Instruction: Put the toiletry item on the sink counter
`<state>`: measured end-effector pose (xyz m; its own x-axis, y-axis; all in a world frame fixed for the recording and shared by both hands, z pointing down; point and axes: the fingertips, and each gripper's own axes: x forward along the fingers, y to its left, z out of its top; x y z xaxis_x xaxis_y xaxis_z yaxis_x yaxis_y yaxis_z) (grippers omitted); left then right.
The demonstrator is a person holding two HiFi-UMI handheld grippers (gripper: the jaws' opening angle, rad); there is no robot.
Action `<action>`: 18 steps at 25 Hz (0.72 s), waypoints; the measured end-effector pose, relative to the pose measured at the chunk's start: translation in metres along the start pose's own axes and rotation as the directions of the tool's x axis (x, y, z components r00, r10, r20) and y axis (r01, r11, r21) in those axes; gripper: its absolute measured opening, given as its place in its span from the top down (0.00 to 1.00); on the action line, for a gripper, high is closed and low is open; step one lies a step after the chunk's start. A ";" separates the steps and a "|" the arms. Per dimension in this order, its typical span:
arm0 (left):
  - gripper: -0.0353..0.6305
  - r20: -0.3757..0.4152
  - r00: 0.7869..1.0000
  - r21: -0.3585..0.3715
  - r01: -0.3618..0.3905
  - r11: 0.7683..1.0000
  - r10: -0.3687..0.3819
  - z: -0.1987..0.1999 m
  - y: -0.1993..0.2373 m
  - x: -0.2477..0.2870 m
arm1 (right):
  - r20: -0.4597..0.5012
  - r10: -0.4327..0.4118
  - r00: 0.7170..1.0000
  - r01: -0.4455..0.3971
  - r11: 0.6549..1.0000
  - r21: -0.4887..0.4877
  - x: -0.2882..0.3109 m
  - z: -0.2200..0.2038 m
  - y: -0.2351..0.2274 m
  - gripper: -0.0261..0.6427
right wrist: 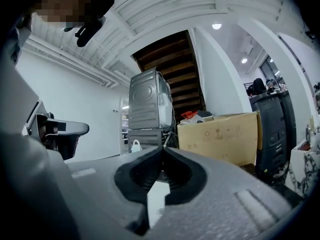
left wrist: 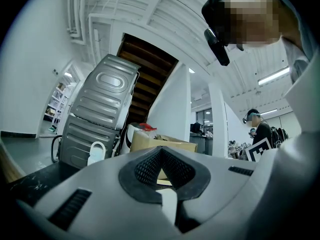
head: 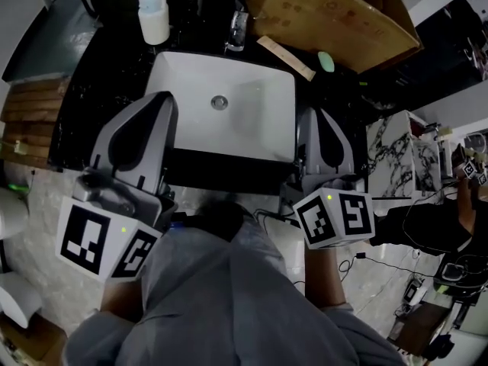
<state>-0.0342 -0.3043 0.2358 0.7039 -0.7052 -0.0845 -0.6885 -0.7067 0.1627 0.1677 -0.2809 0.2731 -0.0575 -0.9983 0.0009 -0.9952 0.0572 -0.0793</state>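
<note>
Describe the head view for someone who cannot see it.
The left gripper and right gripper, both shut and empty, hover at the near corners of a white sink in a black counter. A white bottle stands on the counter behind the sink's left corner; a cardboard box is at back right.

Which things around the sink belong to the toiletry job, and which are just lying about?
Job:
white handled bottle, likely the toiletry item
black sink counter
left tool and right tool, both shut, empty

Lying about:
cardboard box
wooden strip
green oval thing
</note>
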 end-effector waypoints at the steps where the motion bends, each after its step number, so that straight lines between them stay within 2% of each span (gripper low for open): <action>1: 0.94 -0.002 1.000 -0.001 0.001 1.000 -0.001 -0.001 0.000 0.000 | -0.001 0.004 1.000 -0.004 1.000 0.002 -0.001 -0.001 0.003 0.97; 18: 0.94 -0.018 1.000 -0.011 0.019 1.000 -0.019 -0.009 0.002 0.001 | -0.057 0.031 0.998 -0.029 0.999 0.027 0.002 -0.022 0.015 0.97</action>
<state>-0.0332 -0.3056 0.2447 0.7197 -0.6907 -0.0702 -0.6733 -0.7190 0.1721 0.1507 -0.2818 0.2939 -0.0926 -0.9942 0.0550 -0.9905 0.0863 -0.1067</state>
